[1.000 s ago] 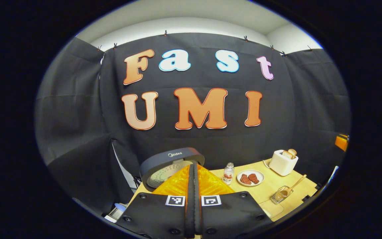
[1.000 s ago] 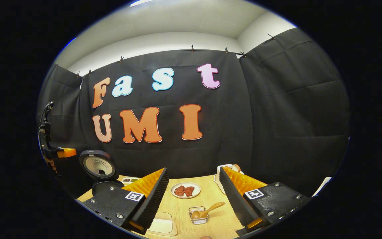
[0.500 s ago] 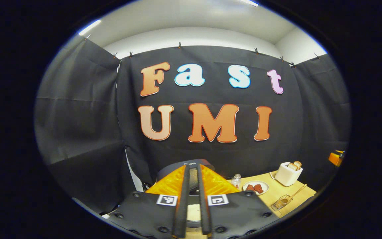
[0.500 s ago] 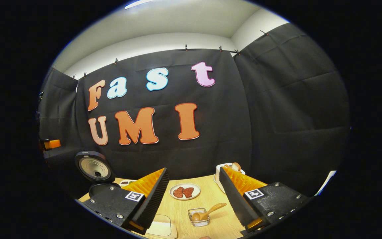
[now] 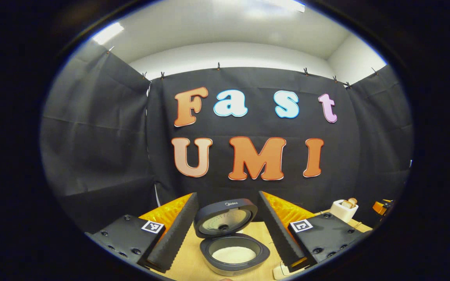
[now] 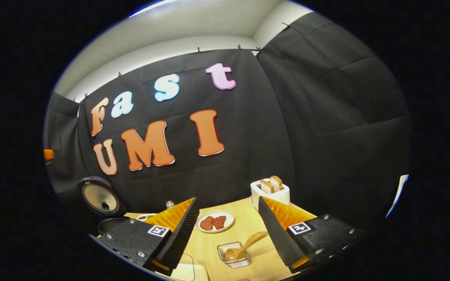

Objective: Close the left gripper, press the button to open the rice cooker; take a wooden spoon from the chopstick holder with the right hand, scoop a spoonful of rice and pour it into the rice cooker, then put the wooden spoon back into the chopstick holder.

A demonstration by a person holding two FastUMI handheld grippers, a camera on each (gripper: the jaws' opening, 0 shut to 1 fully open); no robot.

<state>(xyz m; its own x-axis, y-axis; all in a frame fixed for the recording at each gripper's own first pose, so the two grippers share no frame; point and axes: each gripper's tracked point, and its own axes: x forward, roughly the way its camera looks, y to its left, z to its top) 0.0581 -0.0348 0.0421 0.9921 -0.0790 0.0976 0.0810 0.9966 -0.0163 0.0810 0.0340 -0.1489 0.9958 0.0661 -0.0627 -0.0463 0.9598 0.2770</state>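
Table [image 6: 244, 228] is being viewed, pale wood. Rice cooker [image 5: 231, 238] is being seen standing on it with lid raised, white rice lying in the pot; button step is judged done. Left gripper [image 5: 229, 230] is being held before it, jaws spread, nothing gripped. Right gripper [image 6: 229, 230] is being held above the chopstick holder [image 6: 233, 254], jaws wide, empty. Wooden spoon [image 6: 244, 246] is being seen leaning in the holder, bowl down, handle slanting up-right. Judged light, stiff, smooth; mid-handle is being favoured for the grip.
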